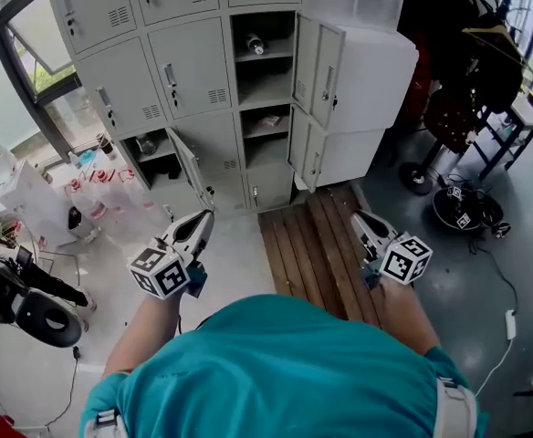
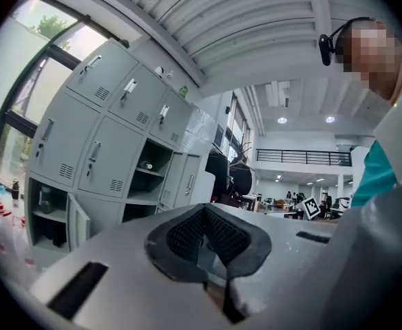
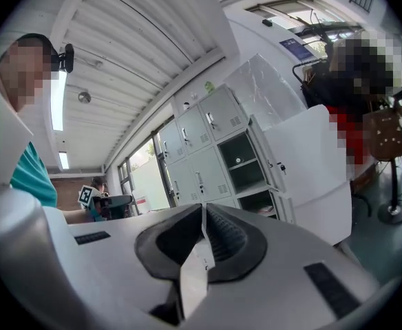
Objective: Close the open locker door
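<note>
A grey bank of lockers (image 1: 203, 71) stood at the far side of the room with several doors swung out. The open locker door (image 1: 330, 76) hung at the upper right, well apart from both tools. The left hand-held gripper (image 1: 196, 229) and right hand-held gripper (image 1: 365, 226) were clenched and empty. The thin metal door would likely swing lightly, so a push on its flat face near the latch edge looked best.
</note>
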A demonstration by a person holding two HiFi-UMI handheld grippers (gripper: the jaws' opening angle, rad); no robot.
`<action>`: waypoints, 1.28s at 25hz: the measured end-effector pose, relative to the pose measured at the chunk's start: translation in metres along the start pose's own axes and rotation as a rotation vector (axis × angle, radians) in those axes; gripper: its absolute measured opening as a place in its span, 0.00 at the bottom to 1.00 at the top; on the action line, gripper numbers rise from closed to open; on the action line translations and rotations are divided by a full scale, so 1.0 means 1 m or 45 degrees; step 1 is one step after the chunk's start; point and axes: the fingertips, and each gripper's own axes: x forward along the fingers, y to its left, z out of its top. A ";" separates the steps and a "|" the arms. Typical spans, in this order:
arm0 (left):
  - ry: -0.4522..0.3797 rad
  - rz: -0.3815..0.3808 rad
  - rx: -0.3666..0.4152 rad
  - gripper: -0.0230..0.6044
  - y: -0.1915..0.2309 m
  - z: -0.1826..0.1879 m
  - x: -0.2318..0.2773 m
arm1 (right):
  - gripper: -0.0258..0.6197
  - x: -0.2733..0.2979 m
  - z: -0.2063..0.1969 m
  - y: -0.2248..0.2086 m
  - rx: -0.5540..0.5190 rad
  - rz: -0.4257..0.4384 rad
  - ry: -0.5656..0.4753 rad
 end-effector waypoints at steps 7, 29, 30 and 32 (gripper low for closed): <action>0.023 -0.147 -0.016 0.04 0.044 0.019 0.064 | 0.04 0.040 0.008 -0.033 0.013 -0.116 -0.052; 0.150 -0.536 0.033 0.04 0.225 0.100 0.250 | 0.15 0.237 0.157 -0.171 -0.113 -0.324 -0.194; 0.150 -0.528 0.041 0.04 0.223 0.099 0.264 | 0.16 0.241 0.163 -0.188 -0.116 -0.313 -0.189; 0.146 -0.513 0.048 0.04 0.216 0.098 0.292 | 0.16 0.247 0.176 -0.220 -0.115 -0.284 -0.184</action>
